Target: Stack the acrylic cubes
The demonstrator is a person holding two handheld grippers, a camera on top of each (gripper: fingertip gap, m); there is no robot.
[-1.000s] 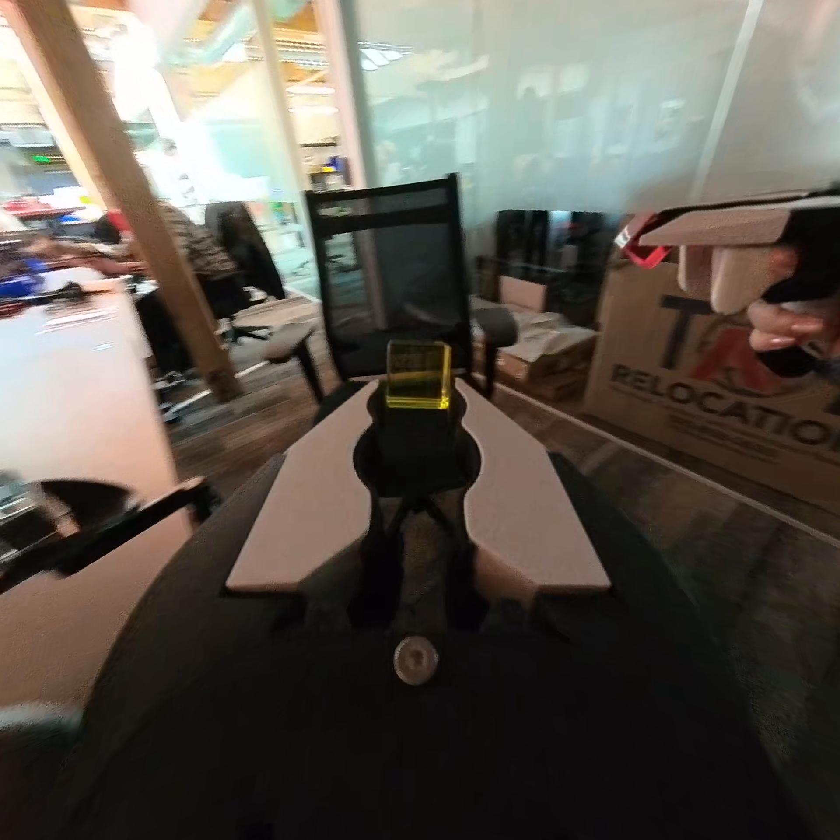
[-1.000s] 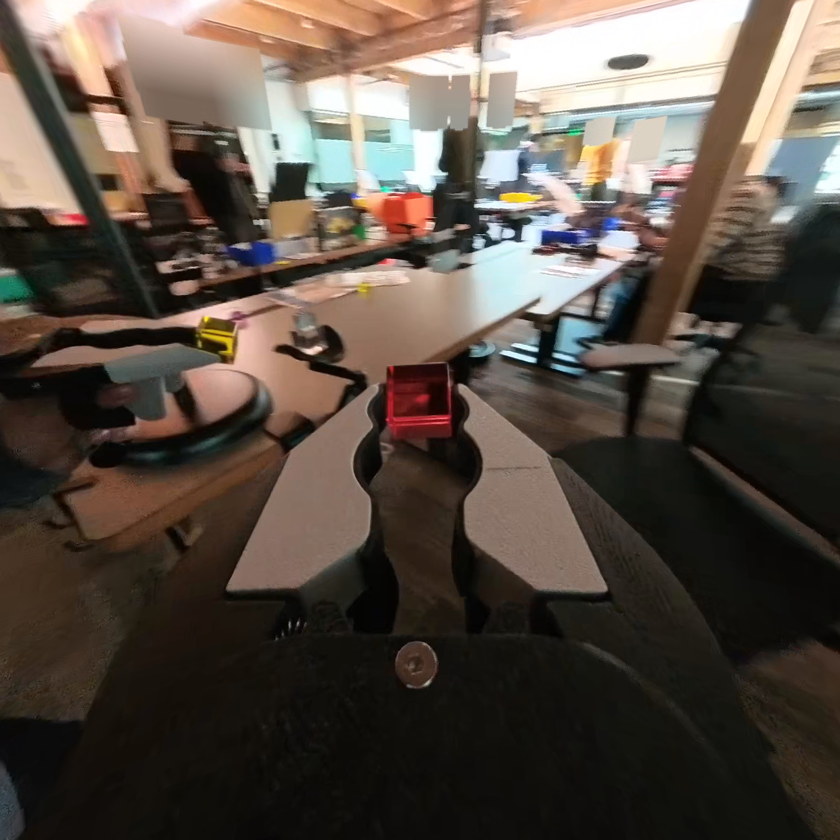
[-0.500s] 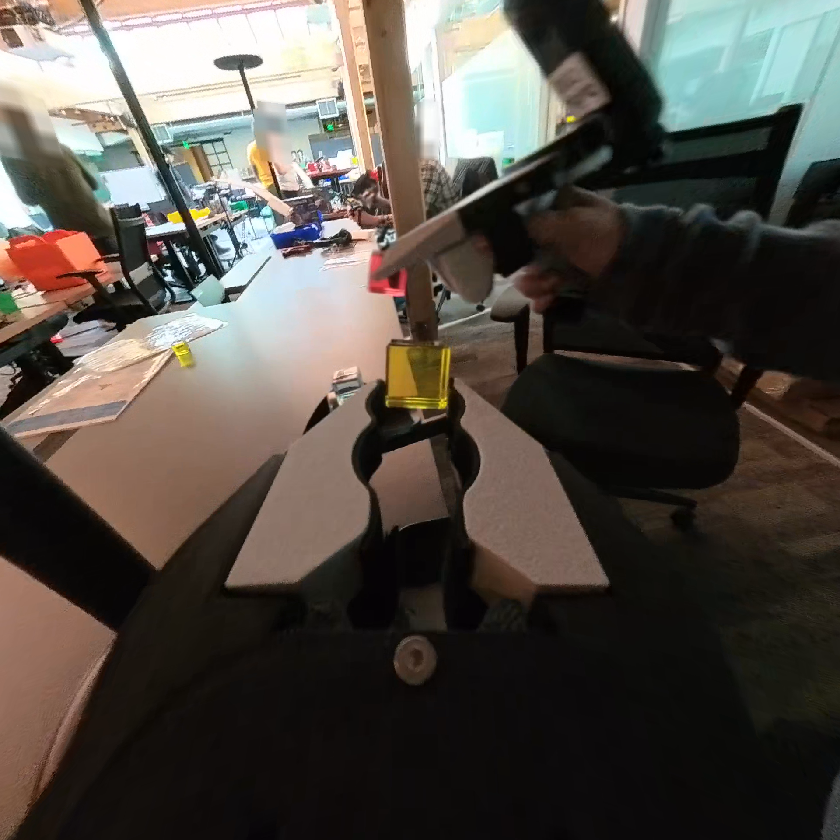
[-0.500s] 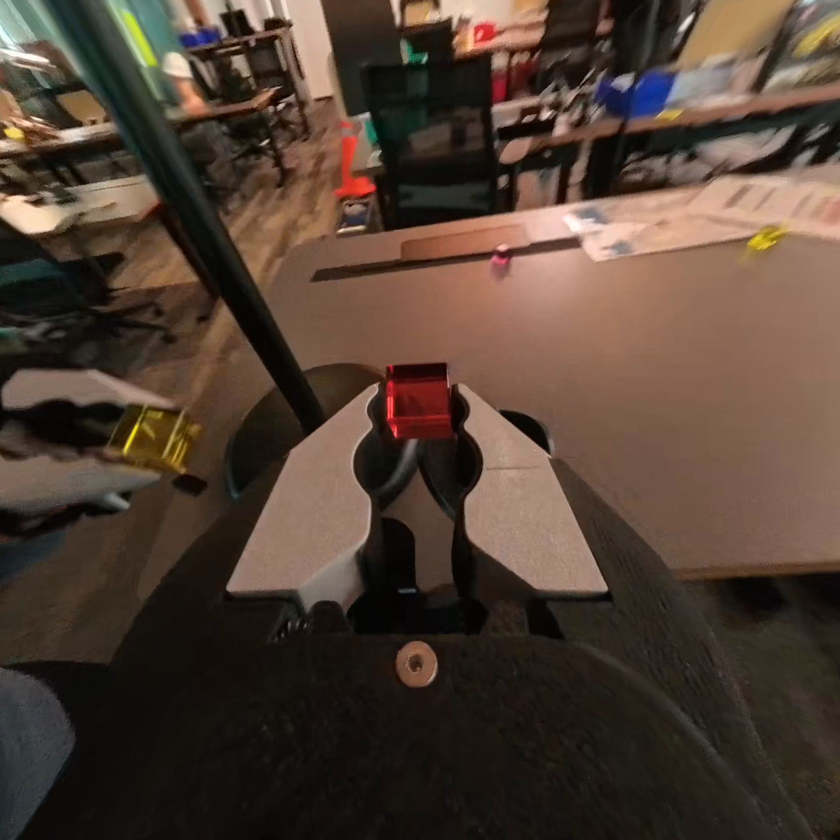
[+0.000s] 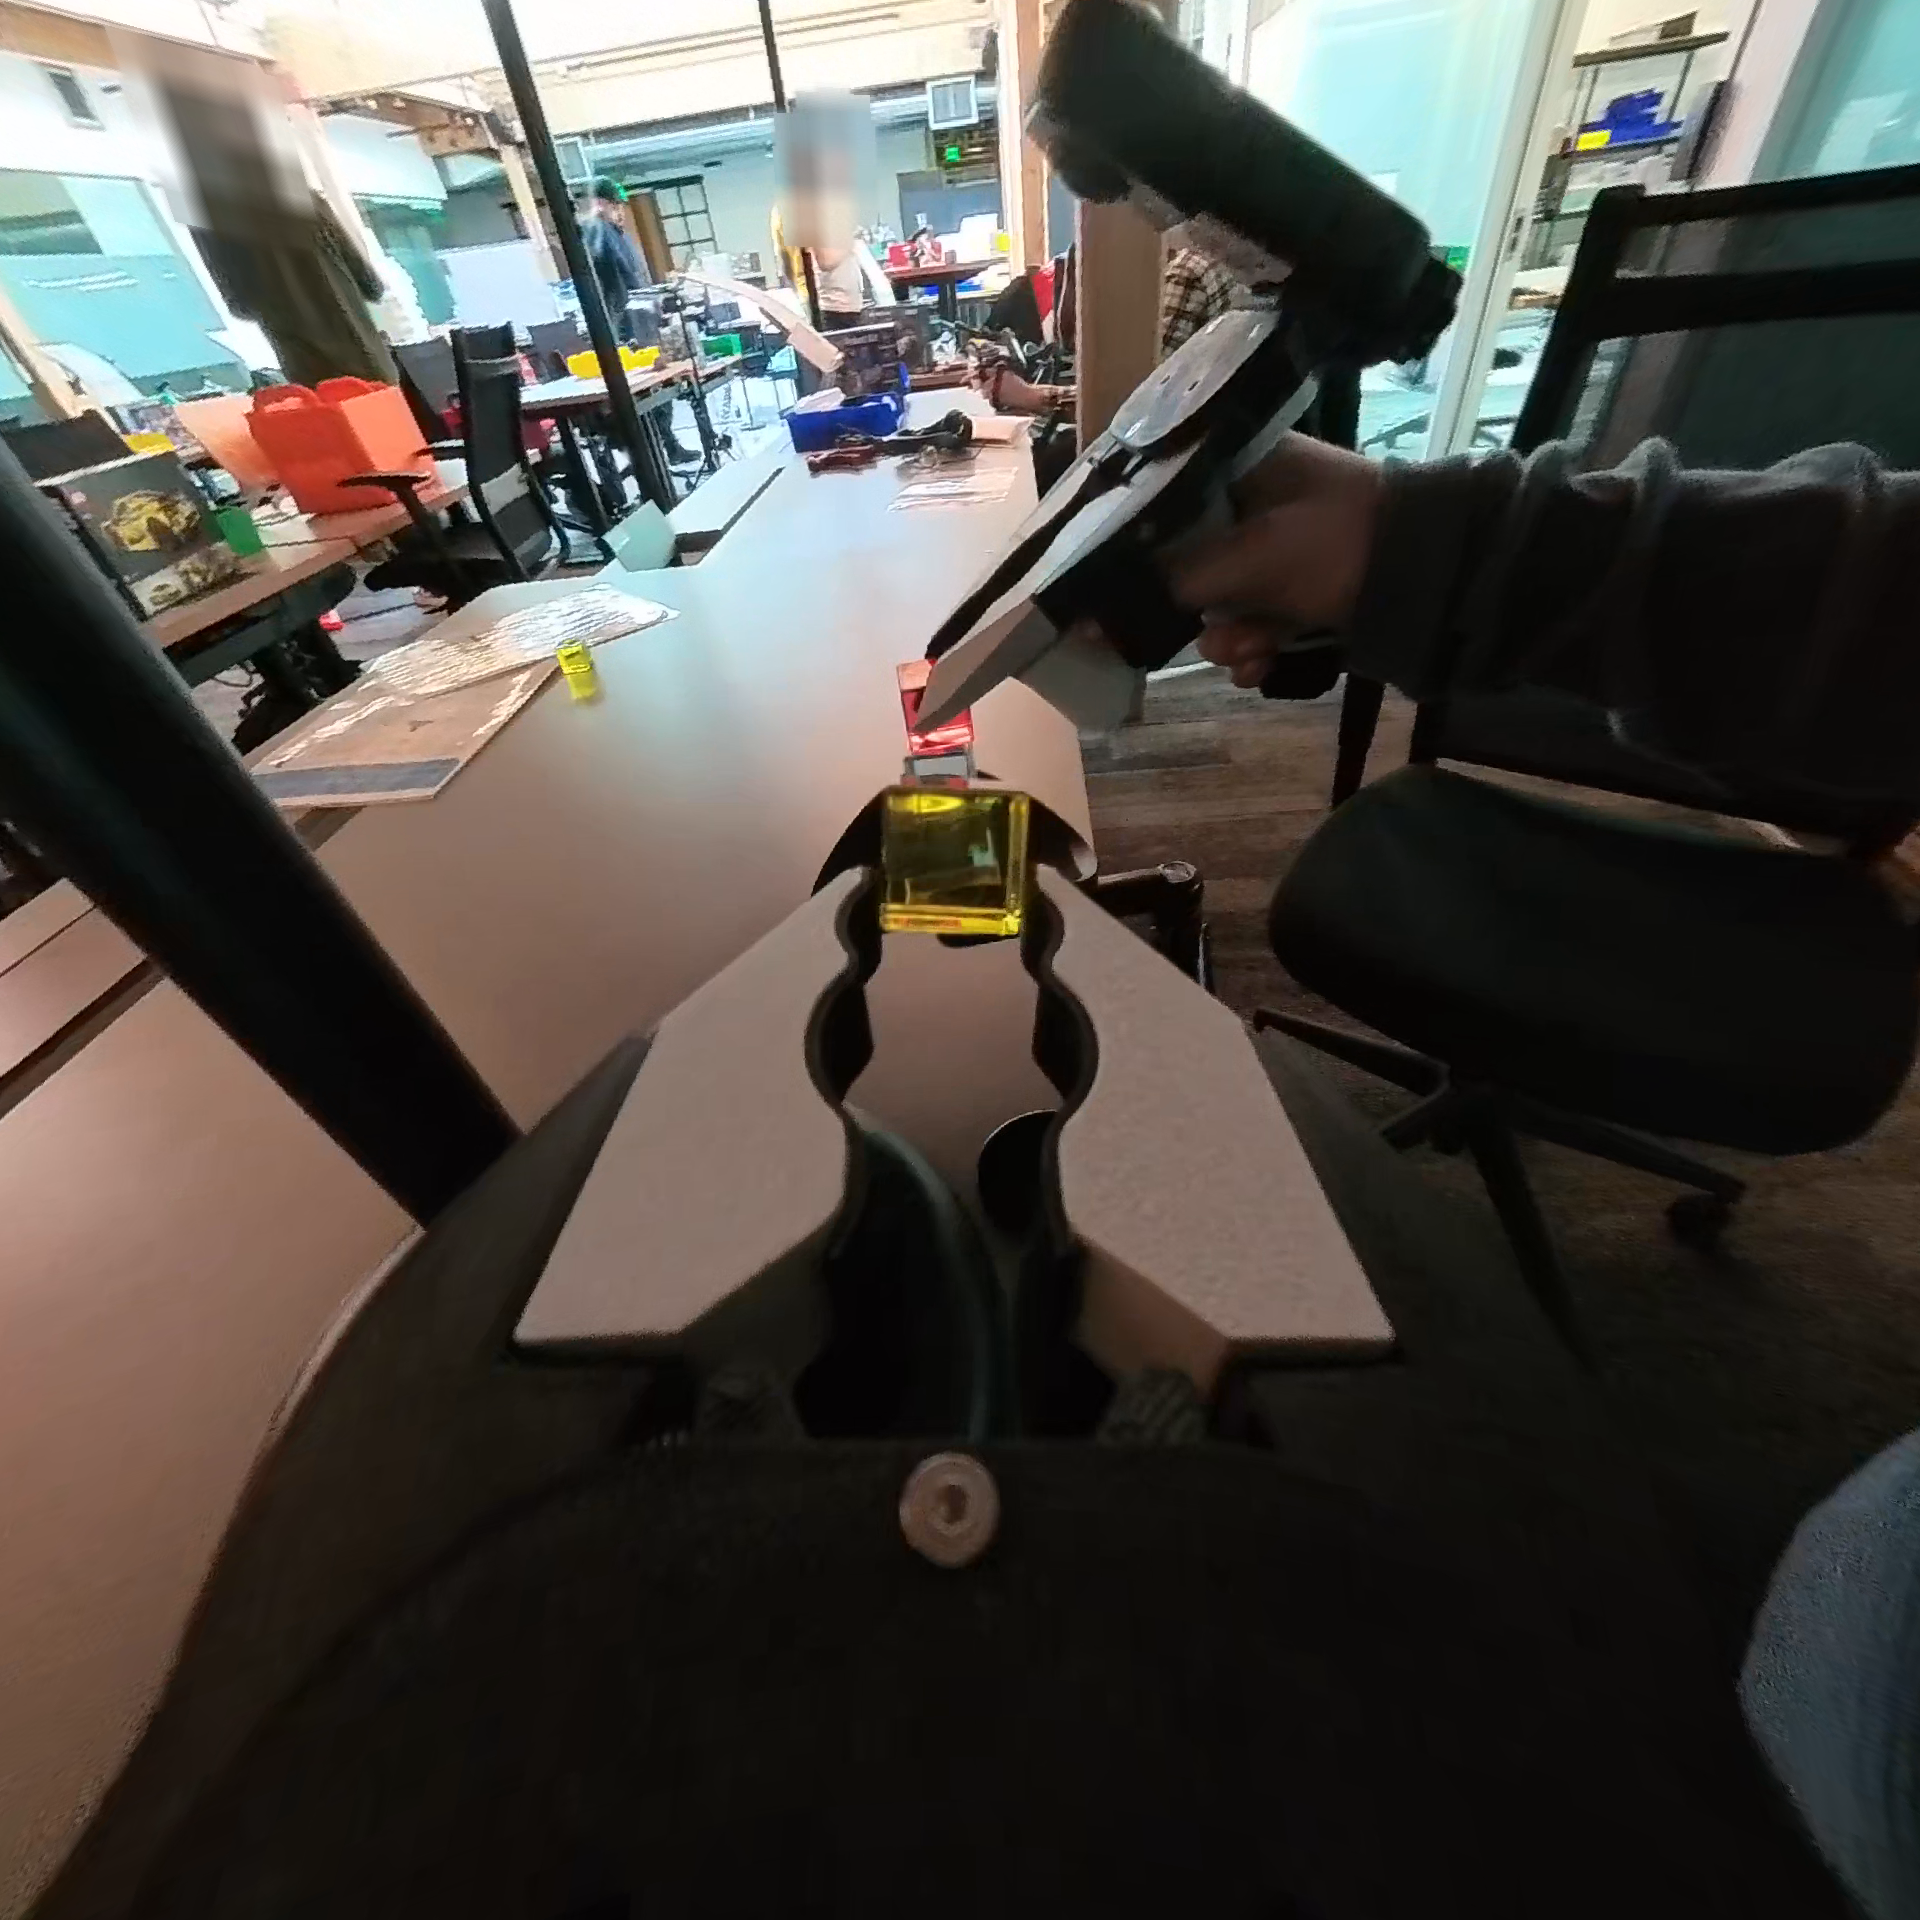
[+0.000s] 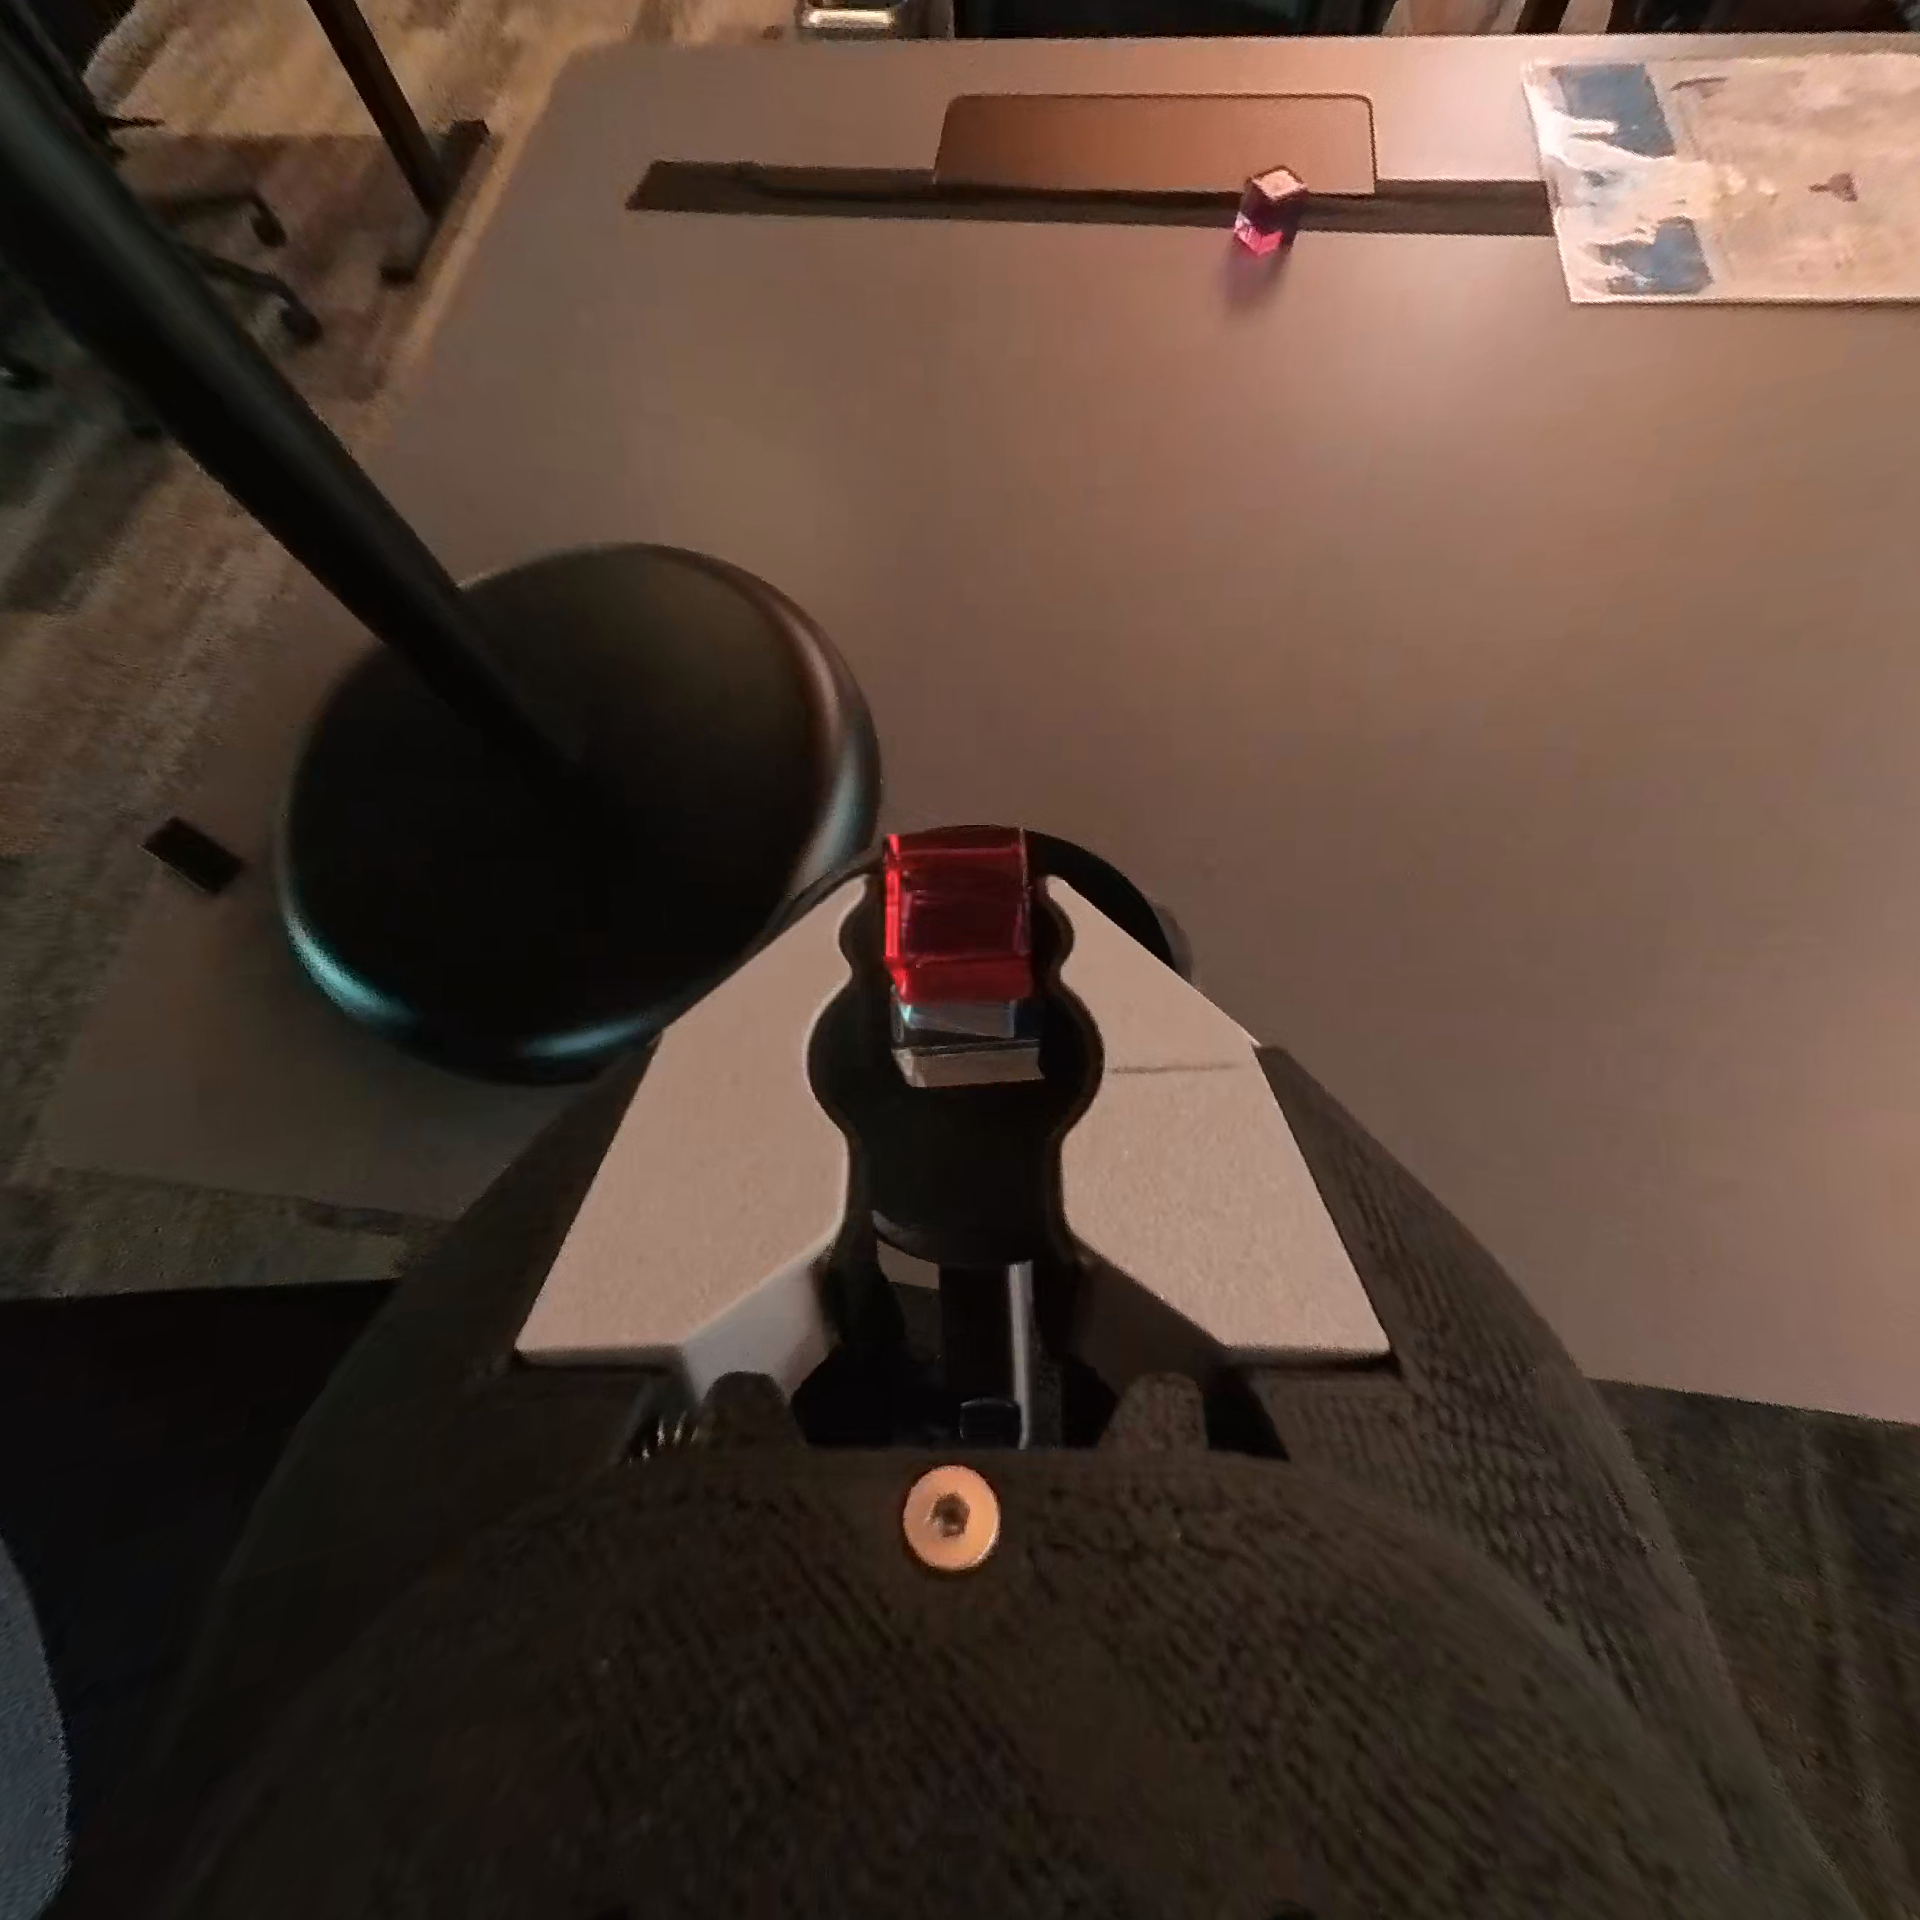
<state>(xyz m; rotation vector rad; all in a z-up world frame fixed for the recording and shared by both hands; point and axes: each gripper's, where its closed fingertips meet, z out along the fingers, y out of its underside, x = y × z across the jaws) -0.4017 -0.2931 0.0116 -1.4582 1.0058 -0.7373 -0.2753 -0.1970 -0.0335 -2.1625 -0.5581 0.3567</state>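
Cubes are what both hands carry. The left gripper [image 5: 954, 868] is clamped on a clear yellow cube [image 5: 952, 862], its two pale fingers [image 5: 727, 1122] pressed to the cube's sides above the near end of the counter [image 5: 623, 831]. The right gripper [image 6: 956, 914] is clamped the same way on a red cube [image 6: 954, 909], and it points steeply down. Directly under that red cube stands a clear, colourless cube [image 6: 961, 1039] on the counter; the red one sits right over it, and whether the two touch I cannot tell. From the left wrist view the red cube shows just above the clear one, beyond the yellow cube. Two more cubes lie loose and well apart: a small yellow cube [image 5: 578, 665] by some printed sheets [image 5: 499, 665], and a small red cube [image 6: 1270, 211] near a dark slot at the far side. A black round base [image 6: 561, 800] with a slanting pole stands just beside the right gripper.
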